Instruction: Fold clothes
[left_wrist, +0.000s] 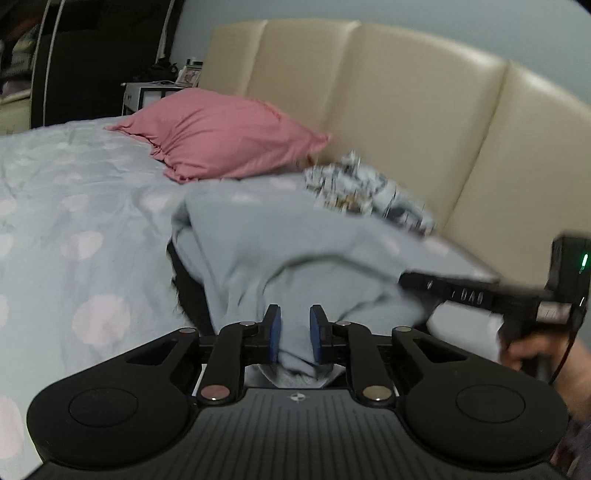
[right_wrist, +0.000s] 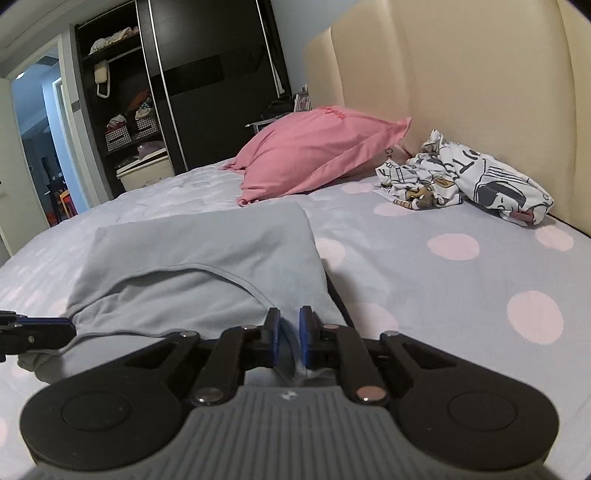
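Observation:
A light blue garment (left_wrist: 280, 243) (right_wrist: 207, 251) lies partly folded on the bed, with its near edge lifted. My left gripper (left_wrist: 295, 330) is shut on a bunched fold of that edge, and cloth fills the gap between its blue pads. My right gripper (right_wrist: 290, 332) is shut on another part of the same edge. In the left wrist view the right gripper (left_wrist: 406, 278) reaches in from the right, held by a hand (left_wrist: 535, 350). The left gripper's fingers (right_wrist: 55, 326) show at the left edge of the right wrist view, also on the garment.
The bed sheet (right_wrist: 443, 280) is pale blue with pink dots. A pink pillow (left_wrist: 221, 136) (right_wrist: 314, 155) and a crumpled printed white garment (left_wrist: 365, 192) (right_wrist: 465, 177) lie by the beige headboard (left_wrist: 406, 92). Something dark (left_wrist: 188, 291) lies under the blue garment. A dark wardrobe (right_wrist: 207, 74) stands beyond the bed.

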